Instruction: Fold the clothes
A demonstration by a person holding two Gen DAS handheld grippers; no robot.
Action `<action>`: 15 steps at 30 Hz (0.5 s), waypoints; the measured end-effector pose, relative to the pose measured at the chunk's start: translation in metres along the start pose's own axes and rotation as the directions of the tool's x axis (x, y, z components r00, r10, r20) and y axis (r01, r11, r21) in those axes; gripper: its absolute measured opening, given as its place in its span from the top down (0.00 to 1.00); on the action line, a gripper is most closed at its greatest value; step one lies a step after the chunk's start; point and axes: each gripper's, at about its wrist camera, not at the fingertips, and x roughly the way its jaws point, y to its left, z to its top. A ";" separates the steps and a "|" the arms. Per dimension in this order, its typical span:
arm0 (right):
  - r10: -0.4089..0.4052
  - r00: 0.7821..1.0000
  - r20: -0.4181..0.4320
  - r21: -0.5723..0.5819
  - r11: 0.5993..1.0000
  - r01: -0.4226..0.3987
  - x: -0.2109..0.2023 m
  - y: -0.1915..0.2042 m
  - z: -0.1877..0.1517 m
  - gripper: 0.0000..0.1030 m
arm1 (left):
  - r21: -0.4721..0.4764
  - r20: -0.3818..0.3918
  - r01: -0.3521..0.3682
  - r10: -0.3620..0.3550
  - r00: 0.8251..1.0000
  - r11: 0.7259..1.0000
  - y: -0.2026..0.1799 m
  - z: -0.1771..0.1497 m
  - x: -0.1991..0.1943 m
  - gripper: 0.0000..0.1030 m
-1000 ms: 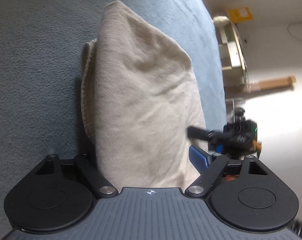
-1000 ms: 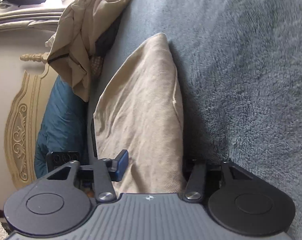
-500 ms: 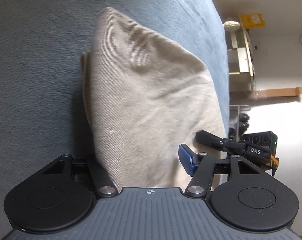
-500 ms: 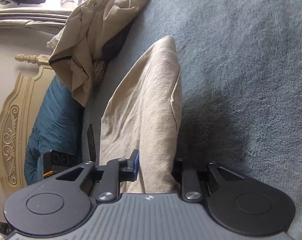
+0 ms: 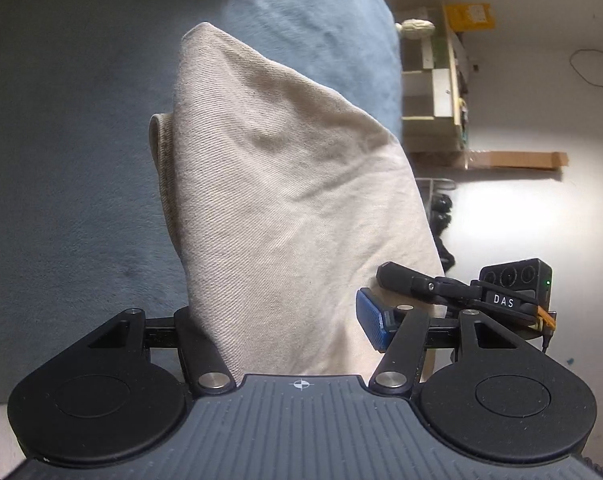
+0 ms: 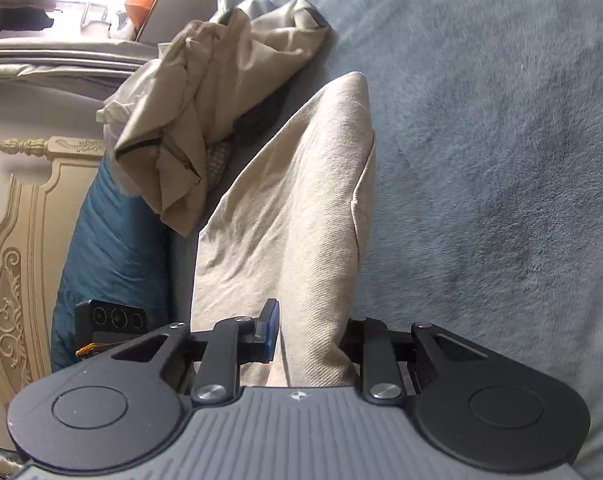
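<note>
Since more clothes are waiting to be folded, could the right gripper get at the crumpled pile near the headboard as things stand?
Probably not yet: the right gripper is shut on the beige cloth, so it must let go first. Otherwise the pile lies uncovered on the blanket.

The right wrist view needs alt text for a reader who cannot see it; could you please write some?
The right gripper is clamped on a beige twill garment that trails away over a blue-grey fleece blanket. A crumpled pile of tan clothes lies beyond it, beside a cream carved headboard.
</note>
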 end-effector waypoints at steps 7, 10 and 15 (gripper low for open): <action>-0.005 0.994 0.108 0.047 0.999 0.000 -0.036 0.065 -0.012 0.75 | 0.053 -0.058 0.008 -0.005 0.998 0.999 -0.043 0.024 -0.034 0.42; 0.029 0.986 0.163 0.067 0.997 -0.040 -0.040 0.068 -0.011 0.75 | 0.105 -0.068 -0.017 0.025 0.997 0.994 -0.058 0.036 -0.036 0.42; 0.071 0.976 0.204 0.101 0.991 -0.093 -0.042 0.056 -0.005 0.75 | 0.151 -0.073 -0.073 0.085 0.994 0.986 -0.077 0.041 -0.023 0.42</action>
